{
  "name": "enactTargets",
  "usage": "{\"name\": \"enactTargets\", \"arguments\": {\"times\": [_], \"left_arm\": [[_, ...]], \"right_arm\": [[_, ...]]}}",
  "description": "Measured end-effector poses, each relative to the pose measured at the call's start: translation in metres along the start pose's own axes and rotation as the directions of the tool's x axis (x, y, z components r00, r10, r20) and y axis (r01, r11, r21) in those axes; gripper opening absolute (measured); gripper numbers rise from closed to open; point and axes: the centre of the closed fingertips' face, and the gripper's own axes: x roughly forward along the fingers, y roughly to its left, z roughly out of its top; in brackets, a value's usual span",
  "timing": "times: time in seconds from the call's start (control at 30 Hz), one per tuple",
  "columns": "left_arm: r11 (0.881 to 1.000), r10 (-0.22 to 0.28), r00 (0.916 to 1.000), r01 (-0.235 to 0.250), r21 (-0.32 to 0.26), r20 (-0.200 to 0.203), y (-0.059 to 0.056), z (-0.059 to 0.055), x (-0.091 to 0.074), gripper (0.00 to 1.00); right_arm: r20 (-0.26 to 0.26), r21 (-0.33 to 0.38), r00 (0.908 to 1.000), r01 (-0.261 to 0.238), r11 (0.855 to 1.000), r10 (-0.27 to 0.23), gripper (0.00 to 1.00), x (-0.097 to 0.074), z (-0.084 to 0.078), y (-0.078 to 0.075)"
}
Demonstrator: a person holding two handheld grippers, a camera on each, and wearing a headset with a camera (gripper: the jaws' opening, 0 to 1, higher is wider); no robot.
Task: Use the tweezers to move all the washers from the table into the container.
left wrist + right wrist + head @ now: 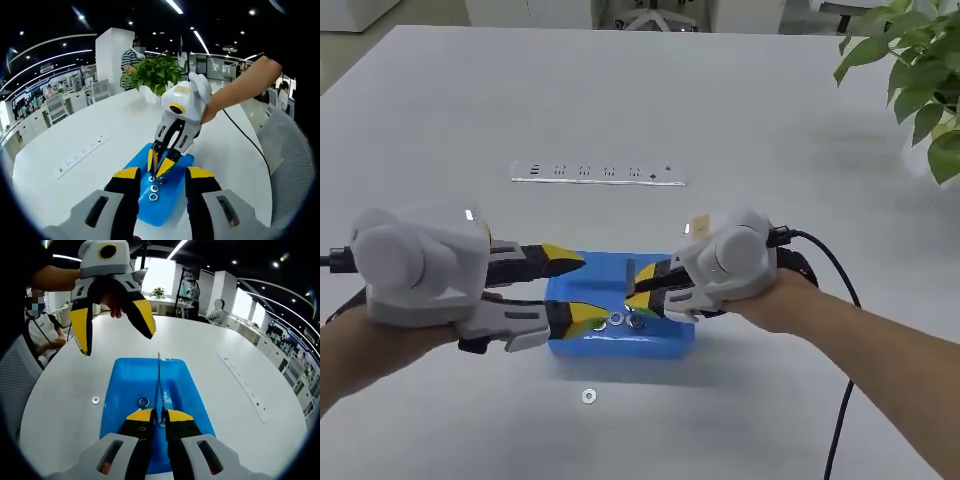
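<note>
Washers (pixel 154 188) lie inside the blue container (pixel 665 345), a small cluster near the middle of its floor; in the head view the container sits in the lower middle of the frame on the white surface (pixel 740 130). One more washer (pixel 588 396) lies alone on the surface just below the container's near wall, apart from it. The right tongs (pixel 160 414) are closed on the tweezers (pixel 159 375), which run straight up the right gripper view over the container. The left tongs (pixel 590 288) stand wide open with nothing between them, at the container's left end in the head view. A white power strip (pixel 598 173) lies across the upper middle of that frame, and leaves of a plant (pixel 920 70) come in at the upper right. A black cable (pixel 842 300) trails from the right tongs toward the lower right.
</note>
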Motion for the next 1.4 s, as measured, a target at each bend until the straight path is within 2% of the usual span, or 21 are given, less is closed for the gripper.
{"name": "enactTargets", "arguments": {"times": [0.13,0.4,0.53,0.73,0.93,1.03,1.4], "left_arm": [[1.0,-0.013,0.9999,0.013,0.019,-0.005,0.003,0.001,0.007,0.29],[0.997,-0.035,0.9993,0.036,0.065,-0.012,0.008,0.006,0.021,0.23],[0.994,-0.05,0.9987,0.051,0.092,-0.009,0.009,0.013,0.028,0.2],[0.985,-0.086,0.9958,0.09,0.144,-0.031,0.008,0.016,0.037,0.14],[0.977,-0.111,0.9921,0.12,0.177,-0.059,0.005,0.014,0.04,0.1],[0.974,-0.12,0.9908,0.129,0.185,-0.064,0.004,0.013,0.041,0.07],[0.965,-0.149,0.9861,0.161,0.206,-0.075,-0.002,0.012,0.041,0.05]], "right_arm": [[0.001,-0.004,1.0,0.0,1.0,0.0,0.1,0.0,0.0,0.0],[0.002,-0.011,1.0,-0.004,1.0,0.004,0.1,0.0,0.0,0.001],[0.002,-0.025,1.0,-0.007,1.0,0.007,0.1,0.0,0.0,0.001],[0.002,-0.046,0.9999,-0.013,0.999,0.014,0.1,0.001,0.0,0.002],[0.002,-0.054,0.9999,-0.016,0.998,0.017,0.1,0.001,0.0,0.002],[0.002,-0.059,0.9998,-0.018,0.998,0.018,0.1,0.001,0.001,0.002],[-0.005,-0.051,0.9998,-0.019,0.998,0.019,0.12,0.001,-0.001,0.003]]}}
